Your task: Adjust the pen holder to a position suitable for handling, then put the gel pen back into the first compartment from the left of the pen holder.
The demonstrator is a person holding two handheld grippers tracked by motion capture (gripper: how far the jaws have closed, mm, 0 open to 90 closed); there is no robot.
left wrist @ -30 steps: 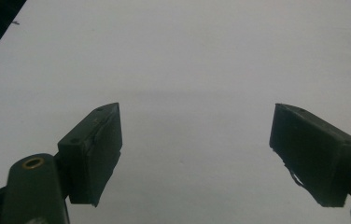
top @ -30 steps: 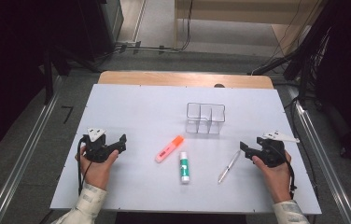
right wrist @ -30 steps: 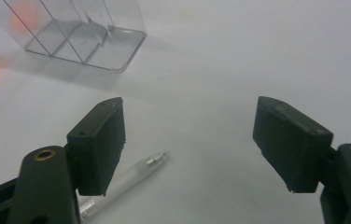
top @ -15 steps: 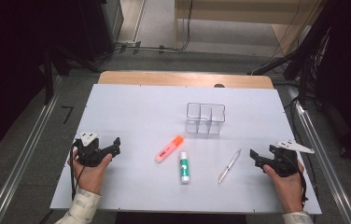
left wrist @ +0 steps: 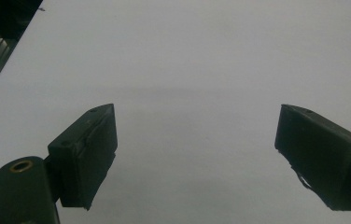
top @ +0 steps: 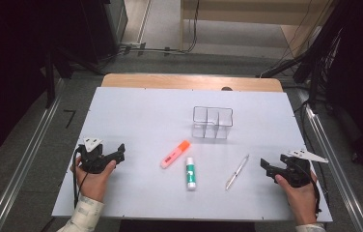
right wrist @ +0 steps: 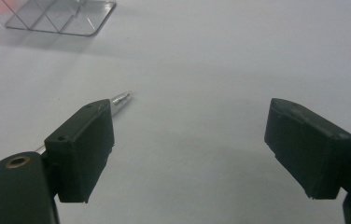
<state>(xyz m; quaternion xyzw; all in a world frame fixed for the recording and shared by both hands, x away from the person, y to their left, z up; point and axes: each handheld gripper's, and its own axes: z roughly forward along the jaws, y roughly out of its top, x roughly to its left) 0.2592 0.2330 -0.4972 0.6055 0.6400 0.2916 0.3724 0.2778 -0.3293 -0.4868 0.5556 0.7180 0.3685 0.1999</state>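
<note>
Centrally, the clear divided holder (top: 212,123) stands empty on the white counter (top: 141,111). The pen (top: 237,171) lies lower right, near the right claw (top: 265,168), whose jaws, just opened wide, are released. Left claw (top: 119,152) released at lower left, bare counter ahead.

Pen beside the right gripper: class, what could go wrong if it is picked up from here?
1. The pen is thin and lies flat on the table; the right gripper, open, might pinch the surface or miss.
2. It may roll toward the glue stick.
3. Held near its tip, it could tilt.
</note>
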